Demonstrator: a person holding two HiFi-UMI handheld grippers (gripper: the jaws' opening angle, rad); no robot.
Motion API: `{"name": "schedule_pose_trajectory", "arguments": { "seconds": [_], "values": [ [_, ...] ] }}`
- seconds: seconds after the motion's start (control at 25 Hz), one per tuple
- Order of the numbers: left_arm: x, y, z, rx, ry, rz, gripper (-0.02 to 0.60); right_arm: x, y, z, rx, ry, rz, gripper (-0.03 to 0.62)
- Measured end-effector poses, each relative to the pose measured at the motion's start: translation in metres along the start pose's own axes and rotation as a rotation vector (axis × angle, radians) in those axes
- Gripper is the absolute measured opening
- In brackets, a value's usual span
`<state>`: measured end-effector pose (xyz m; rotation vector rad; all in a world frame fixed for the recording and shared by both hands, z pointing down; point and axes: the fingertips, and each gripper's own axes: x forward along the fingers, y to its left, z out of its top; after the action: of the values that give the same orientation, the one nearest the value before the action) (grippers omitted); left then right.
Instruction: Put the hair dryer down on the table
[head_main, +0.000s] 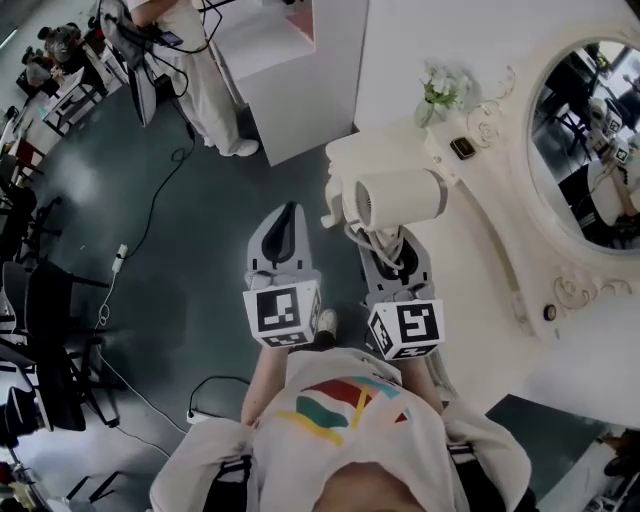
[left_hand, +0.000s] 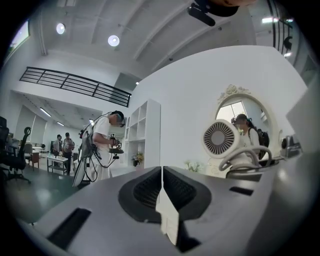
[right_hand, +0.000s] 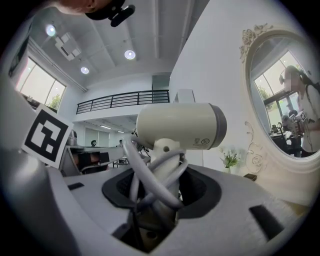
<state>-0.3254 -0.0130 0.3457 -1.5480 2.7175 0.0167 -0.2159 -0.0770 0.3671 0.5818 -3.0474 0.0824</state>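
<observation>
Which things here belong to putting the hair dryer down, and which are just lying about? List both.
Job:
hair dryer
cord, wound round the handle
right tool, gripping the handle
table

Lying about:
flowers
mirror
small dark box
left tool, shut and empty

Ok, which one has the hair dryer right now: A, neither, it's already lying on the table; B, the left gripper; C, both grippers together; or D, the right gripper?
D: the right gripper is closed on the handle of the hair dryer, with the cord wound around that handle, while the left gripper is shut and off to the side of it.
</observation>
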Motion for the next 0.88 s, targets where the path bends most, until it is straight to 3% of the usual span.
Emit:
{"name": "schedule_pose_trajectory", "arguments": {
  "seconds": [0.36, 0.88],
  "values": [
    [0.057, 0.022, 0.005, -0.020, -0.023, -0.024, 0.011, 0.053, -0.013, 0.000, 0.000, 0.031, -0.038, 0.181],
    [0.071, 0.013, 0.014, 0.018, -0.027, -0.016, 0.011, 0.061, -0.030, 0.015, -0.036, 0.008, -0.036, 0.181]
  ]
}}
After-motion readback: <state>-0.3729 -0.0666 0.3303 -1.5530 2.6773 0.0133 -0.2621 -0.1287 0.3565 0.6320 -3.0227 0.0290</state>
